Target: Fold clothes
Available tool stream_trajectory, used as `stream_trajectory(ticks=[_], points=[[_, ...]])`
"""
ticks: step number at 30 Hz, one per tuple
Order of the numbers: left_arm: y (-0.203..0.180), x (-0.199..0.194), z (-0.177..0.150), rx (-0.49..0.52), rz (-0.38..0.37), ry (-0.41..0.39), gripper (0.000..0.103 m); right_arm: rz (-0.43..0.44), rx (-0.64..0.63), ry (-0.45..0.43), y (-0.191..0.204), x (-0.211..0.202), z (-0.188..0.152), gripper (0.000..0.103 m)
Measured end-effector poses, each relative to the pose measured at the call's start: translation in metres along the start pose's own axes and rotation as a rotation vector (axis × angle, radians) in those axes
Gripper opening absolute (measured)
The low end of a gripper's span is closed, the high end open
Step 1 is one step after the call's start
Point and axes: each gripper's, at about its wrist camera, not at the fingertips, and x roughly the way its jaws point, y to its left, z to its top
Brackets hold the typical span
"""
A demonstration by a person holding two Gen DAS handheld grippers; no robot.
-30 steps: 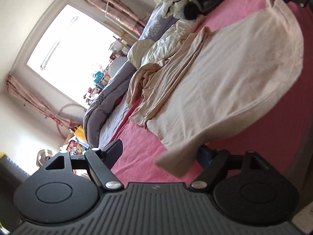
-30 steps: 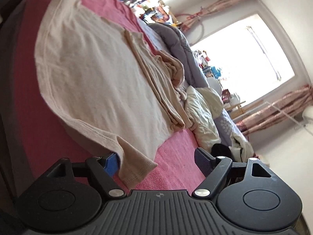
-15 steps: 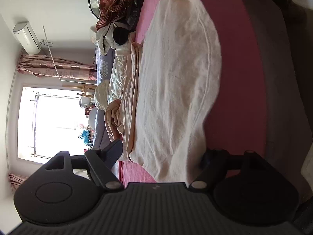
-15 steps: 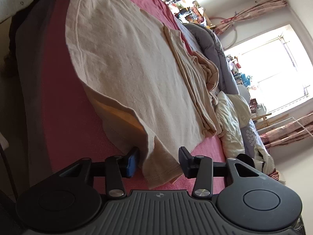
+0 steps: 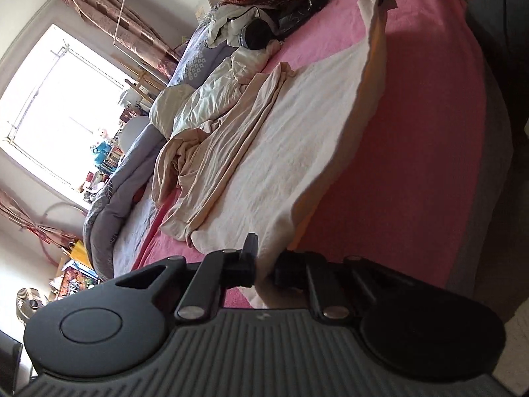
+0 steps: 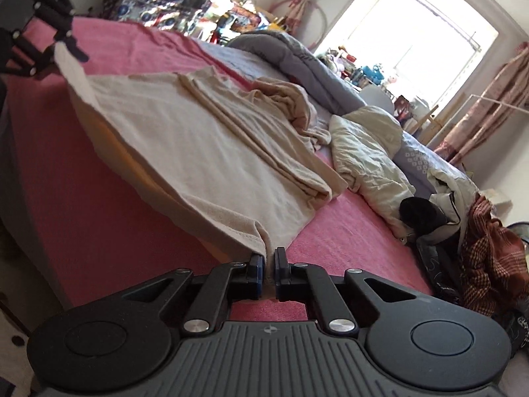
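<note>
- The left gripper (image 5: 264,266) is closing on a near corner of the cream garment (image 5: 297,139); the cloth is running down between its dark fingers (image 5: 248,258), and the far side of the pinch is sitting in shadow, so the exact contact there is hard to make out.
- The right gripper (image 6: 268,273) is clamping the other near corner, its blue-edged pads (image 6: 257,273) drawn narrow with the hemmed edge of the cloth squeezed between them.
- Between the two corners, the near hem of the garment is hanging clear of the pink bedcover (image 5: 429,132), casting a shadow beneath; the underside is glowing orange and what lies below it is hidden.
- Farther in, the garment is lying spread across the bedcover, and its far edge is bunching into tan folds (image 6: 281,99) where the sleeves or neckline cannot be told apart.
- In each view the opposite gripper is showing only in part at the frame's far corner, cut off by the edge, with a cloth corner pinched in it.
- Beyond the garment, a crumpled pale quilt (image 6: 370,152) and a grey duvet (image 6: 297,63) are lying along the far side of the bed.
- At the bed's right end, a heap of clothes with a checked red fabric (image 6: 489,248) is partly cropped.
- Farthest off, the window (image 6: 413,33) is blowing out to white, and the clutter on the sill is too small to name.
</note>
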Motion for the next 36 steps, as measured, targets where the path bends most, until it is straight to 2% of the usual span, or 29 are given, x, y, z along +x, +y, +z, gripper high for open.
stream_trajectory(ticks=[1,3,4,6,8,12,14,17,19,21,22,24,25,27,29,31,33,36], points=[[0.007,0.0,0.001,-0.005,-0.004,-0.003,0.014,0.005,0.025,-0.004,-0.008,-0.001,0.004,0.008],[0.024,0.006,0.002,-0.034,-0.02,-0.001,0.024,0.005,0.062,-0.014,-0.02,0.005,0.011,0.008],[0.032,0.013,0.002,-0.057,-0.03,0.005,0.025,0.013,0.087,-0.006,-0.027,0.014,0.016,0.008],[0.054,0.039,0.004,-0.144,-0.068,0.045,0.041,0.029,0.15,0.009,-0.044,0.036,0.024,0.008],[0.077,0.068,0.0,-0.26,-0.126,0.091,0.046,0.077,0.256,0.045,-0.059,0.062,0.025,0.011],[0.106,0.102,-0.021,-0.482,-0.174,0.171,0.048,0.174,0.505,0.068,-0.093,0.106,0.016,0.024],[0.118,0.106,-0.036,-0.587,-0.177,0.178,0.052,0.182,0.629,0.06,-0.108,0.114,0.007,0.038],[0.124,0.111,-0.053,-0.655,-0.136,0.217,0.055,0.158,0.728,0.073,-0.127,0.127,-0.007,0.04],[0.127,0.112,-0.062,-0.671,-0.11,0.236,0.055,0.149,0.731,0.085,-0.133,0.13,-0.014,0.04],[0.127,0.111,-0.066,-0.649,-0.092,0.236,0.056,0.139,0.668,0.08,-0.13,0.128,-0.016,0.043],[0.124,0.108,-0.064,-0.608,-0.091,0.222,0.057,0.125,0.604,0.083,-0.124,0.125,-0.014,0.047],[0.118,0.101,-0.06,-0.526,-0.09,0.195,0.069,0.118,0.408,0.083,-0.107,0.118,-0.007,0.05],[0.113,0.098,-0.054,-0.461,-0.089,0.179,0.071,0.127,0.312,0.091,-0.096,0.117,-0.002,0.053],[0.105,0.093,-0.046,-0.376,-0.099,0.15,0.072,0.178,0.168,0.098,-0.078,0.114,0.003,0.058],[0.1,0.094,-0.041,-0.334,-0.134,0.135,0.072,0.231,0.056,0.095,-0.065,0.111,0.005,0.062],[0.098,0.101,-0.038,-0.333,-0.15,0.131,0.072,0.255,0.06,0.099,-0.063,0.116,0.008,0.066],[0.098,0.11,-0.037,-0.354,-0.158,0.134,0.074,0.24,0.108,0.101,-0.069,0.125,0.009,0.067],[0.108,0.124,-0.041,-0.455,-0.189,0.125,0.079,0.263,0.252,0.117,-0.089,0.141,0.005,0.068]])
